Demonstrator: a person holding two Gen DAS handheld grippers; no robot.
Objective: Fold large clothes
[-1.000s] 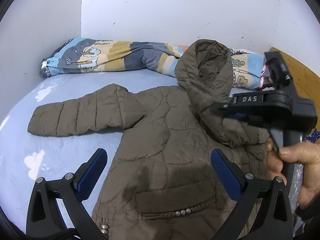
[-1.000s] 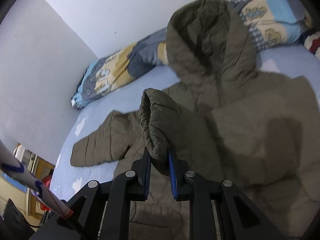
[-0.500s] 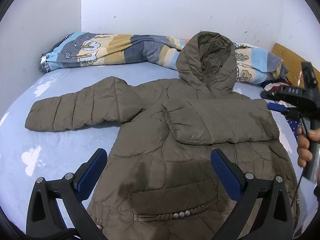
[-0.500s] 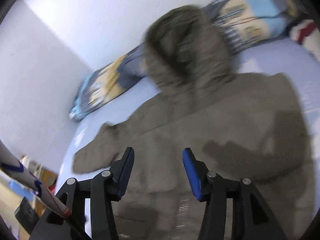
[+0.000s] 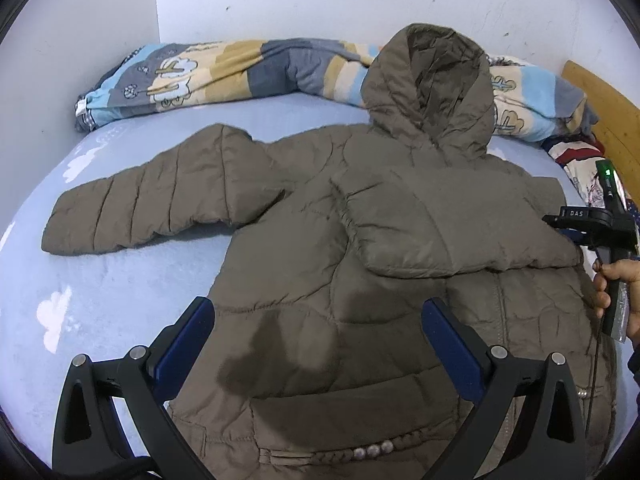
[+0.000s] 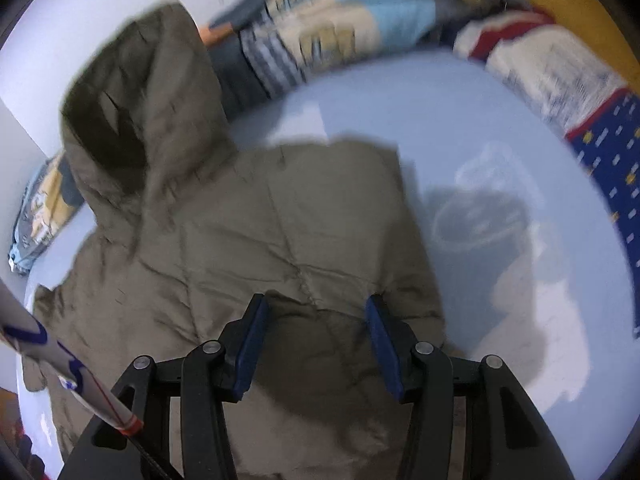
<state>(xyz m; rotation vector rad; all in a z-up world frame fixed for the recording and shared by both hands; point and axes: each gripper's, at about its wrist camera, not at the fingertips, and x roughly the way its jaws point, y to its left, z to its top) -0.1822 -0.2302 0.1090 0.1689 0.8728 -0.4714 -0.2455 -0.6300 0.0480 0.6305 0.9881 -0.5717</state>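
Note:
A brown hooded puffer jacket (image 5: 380,264) lies flat on the light blue bed, hood toward the wall. Its right sleeve (image 5: 452,236) is folded across the chest; its left sleeve (image 5: 160,204) stretches out to the left. My left gripper (image 5: 318,340) is open and empty, hovering over the jacket's lower body. My right gripper (image 6: 314,344) is open and empty above the jacket's right shoulder (image 6: 304,240); it also shows at the right edge of the left wrist view (image 5: 596,228), held by a hand.
A rolled patterned blanket (image 5: 224,72) lies along the wall behind the hood. More bedding (image 6: 560,80) and a wooden headboard (image 5: 604,108) sit at the right. The bed sheet (image 5: 120,288) is bare left of the jacket and right of it (image 6: 500,160).
My right gripper carried the right sleeve across the chest, opened and let it go, then drew back to the jacket's right side. The left gripper stayed open over the hem.

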